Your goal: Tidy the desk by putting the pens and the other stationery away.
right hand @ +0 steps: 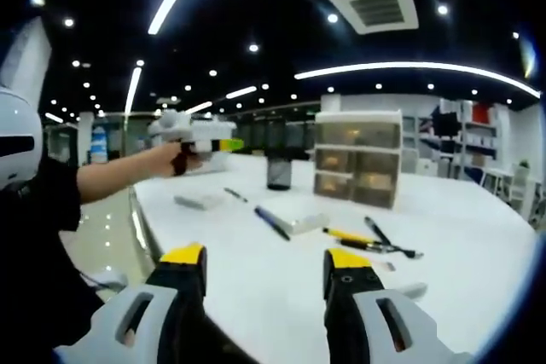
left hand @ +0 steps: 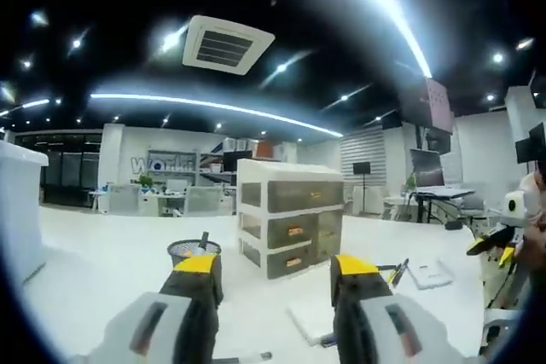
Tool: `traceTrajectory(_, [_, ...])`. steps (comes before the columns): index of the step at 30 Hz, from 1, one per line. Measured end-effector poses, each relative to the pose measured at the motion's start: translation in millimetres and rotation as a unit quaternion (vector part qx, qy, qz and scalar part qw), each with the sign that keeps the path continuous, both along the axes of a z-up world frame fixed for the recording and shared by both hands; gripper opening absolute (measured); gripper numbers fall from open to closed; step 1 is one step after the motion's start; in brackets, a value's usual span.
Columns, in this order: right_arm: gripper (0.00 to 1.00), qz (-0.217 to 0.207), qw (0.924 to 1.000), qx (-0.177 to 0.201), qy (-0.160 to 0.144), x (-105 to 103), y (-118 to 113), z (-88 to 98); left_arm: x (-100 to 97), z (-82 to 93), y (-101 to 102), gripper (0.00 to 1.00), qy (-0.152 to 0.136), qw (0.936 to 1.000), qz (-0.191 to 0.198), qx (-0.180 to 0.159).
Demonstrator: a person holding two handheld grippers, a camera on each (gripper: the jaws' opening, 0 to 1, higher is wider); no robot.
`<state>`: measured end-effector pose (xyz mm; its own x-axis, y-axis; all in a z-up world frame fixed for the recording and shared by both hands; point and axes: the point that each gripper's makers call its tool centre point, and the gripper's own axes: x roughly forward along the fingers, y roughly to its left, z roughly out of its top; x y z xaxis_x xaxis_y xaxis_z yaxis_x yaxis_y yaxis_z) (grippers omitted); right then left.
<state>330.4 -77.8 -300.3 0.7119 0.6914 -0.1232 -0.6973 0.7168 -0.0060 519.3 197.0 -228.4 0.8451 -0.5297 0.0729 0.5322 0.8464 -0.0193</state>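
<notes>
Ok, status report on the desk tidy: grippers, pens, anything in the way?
Left gripper and right gripper open, holding nothing. Pens loose on the desk, mesh pen cup and drawer unit beyond. Nothing in the way.

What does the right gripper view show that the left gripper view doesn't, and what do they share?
Right gripper view: a person's hand holding the left claw above the desk, and loose pens by a flat white block. Left gripper view: the right claw at the far edge, and a pen standing in the mesh pen cup. Both share the white desk, cup and drawer unit.
</notes>
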Motion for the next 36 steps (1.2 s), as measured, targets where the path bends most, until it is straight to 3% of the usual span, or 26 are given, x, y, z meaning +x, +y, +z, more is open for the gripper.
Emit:
traceTrajectory(14, [0.52,-0.007,1.0000,0.001,0.002,1.9,-6.2,-2.4,-67.2,-35.3,-2.7,0.60,0.035,0.9990,-0.027,0.000])
traceTrajectory(23, [0.52,-0.008,0.9999,0.007,0.004,1.9,-6.5,-3.0,-106.7,-47.0,-9.6,0.61,0.047,0.9975,-0.052,-0.002])
traceTrajectory(36, [0.52,-0.007,0.9999,0.006,0.008,2.6,-5.2,-7.2,-157.4,-61.2,-17.5,0.65,0.057,0.9969,-0.053,0.005])
